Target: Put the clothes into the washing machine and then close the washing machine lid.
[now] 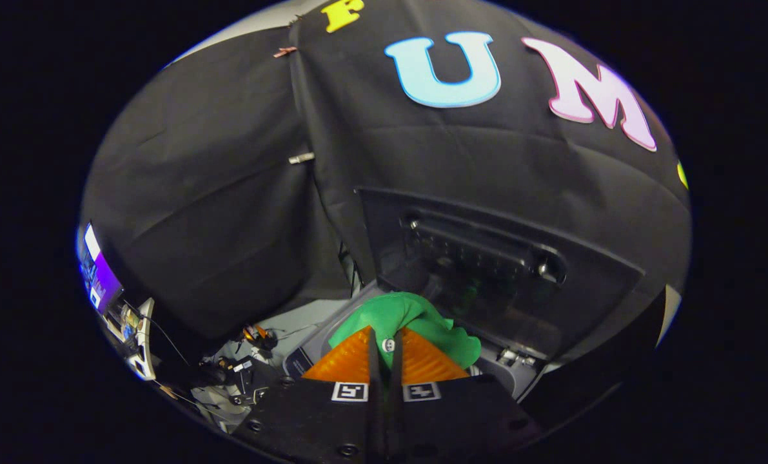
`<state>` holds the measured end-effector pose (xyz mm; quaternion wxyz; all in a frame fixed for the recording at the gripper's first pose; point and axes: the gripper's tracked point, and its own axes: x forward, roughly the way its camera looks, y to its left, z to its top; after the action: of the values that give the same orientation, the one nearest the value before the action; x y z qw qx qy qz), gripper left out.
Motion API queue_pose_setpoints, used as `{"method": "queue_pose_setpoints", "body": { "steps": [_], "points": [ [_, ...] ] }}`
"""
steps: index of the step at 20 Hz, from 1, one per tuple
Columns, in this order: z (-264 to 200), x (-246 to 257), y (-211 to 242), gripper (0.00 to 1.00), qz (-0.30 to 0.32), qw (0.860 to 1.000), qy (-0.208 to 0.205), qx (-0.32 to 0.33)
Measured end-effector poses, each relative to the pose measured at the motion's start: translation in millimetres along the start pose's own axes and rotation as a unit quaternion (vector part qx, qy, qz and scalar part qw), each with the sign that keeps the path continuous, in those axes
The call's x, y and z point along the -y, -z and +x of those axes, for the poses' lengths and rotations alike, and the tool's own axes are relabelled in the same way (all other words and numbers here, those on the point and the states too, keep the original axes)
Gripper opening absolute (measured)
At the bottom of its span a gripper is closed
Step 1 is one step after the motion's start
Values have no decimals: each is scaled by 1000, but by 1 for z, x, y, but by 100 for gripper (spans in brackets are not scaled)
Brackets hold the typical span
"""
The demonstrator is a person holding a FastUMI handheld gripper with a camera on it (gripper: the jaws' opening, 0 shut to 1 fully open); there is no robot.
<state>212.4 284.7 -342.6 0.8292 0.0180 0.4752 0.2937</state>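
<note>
The tool (387, 345) is at the near end of the view, its two orange ribbed fingers (348, 361) drawn together with only a thin dark seam between them, and a green garment (422, 319) is clamped in that seam: the cloth bunches up over and behind both fingertips and spills to the right of them. A small round white piece sits in the seam near the tips; what it is cannot be told. Each finger base carries a square black-and-white marker tag (349, 391); these are patterns, not legible writing. The garment hangs just above the washing machine (512, 374), of which only a grey rim and a corner fitting show beyond the fingers; the drum opening itself is hidden by the cloth and the tool body. The lid (519, 270) stands raised behind the garment, a dark panel with a recessed handle section and two shiny fasteners; its surface is dim and glossy, and no brand or lettering can be made out on it. To the left, on a pale surface (293, 322), lies a tangle of cables and small devices (242, 370), too small and dark to identify. Further left a lit screen (100, 280) is cut off and foreshortened. A metal clip (301, 157) pins the black wall cloth.
</note>
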Motion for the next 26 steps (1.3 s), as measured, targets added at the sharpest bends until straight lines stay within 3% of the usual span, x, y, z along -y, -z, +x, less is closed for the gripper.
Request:
{"method": "queue_pose_setpoints", "body": {
  "steps": [3,7,12,16,21,26],
  "points": [
    [5,10,11,11,19,999,13,-32],
    [2,7,6,100,13,1000,11,-24],
    [-4,-4,-10,99,-8,1000,-6,13],
    [-22,-15,-52,99,-20,995,-25,97],
    [-38,0,-93,99,-13,980,1,196],
    [-47,35,-121,99,7,965,63,256]
  ]
}}
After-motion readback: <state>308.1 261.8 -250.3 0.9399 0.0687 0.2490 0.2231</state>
